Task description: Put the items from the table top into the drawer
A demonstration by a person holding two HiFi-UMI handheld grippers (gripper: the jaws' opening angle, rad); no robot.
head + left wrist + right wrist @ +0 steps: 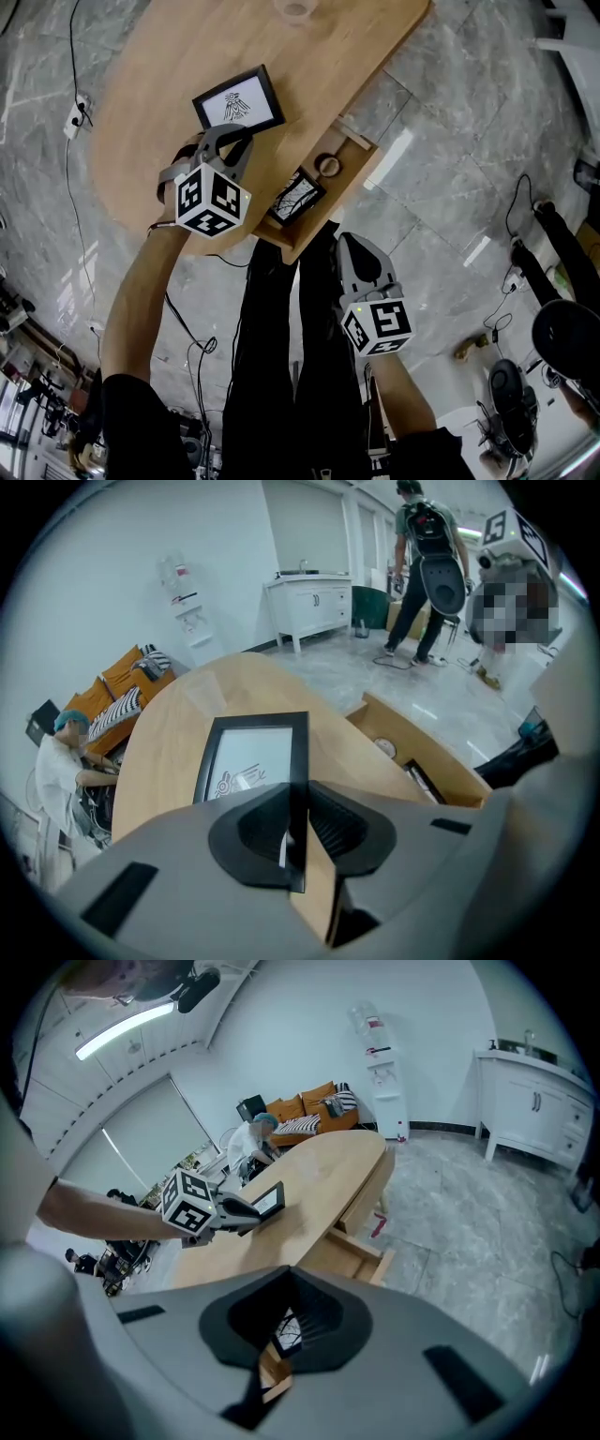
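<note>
A black picture frame (239, 101) with a white print rests on the oval wooden table (141, 103). My left gripper (232, 137) is shut on its near edge; in the left gripper view the frame (253, 757) runs straight into the left gripper (295, 829) between the pads. The wooden drawer (364, 148) stands pulled out at the table's right side, holding another framed picture (298, 195) and a small round item (327, 166). My right gripper (351, 247) hovers just in front of the drawer, a little open with nothing in it; the drawer (361, 1252) shows past the right gripper (281, 1330).
A clear round object (295, 9) sits at the table's far end. Cables and a power strip (75, 114) lie on the marble floor at the left. My legs are under the drawer. A white cabinet (309, 602) and other people are beyond the table.
</note>
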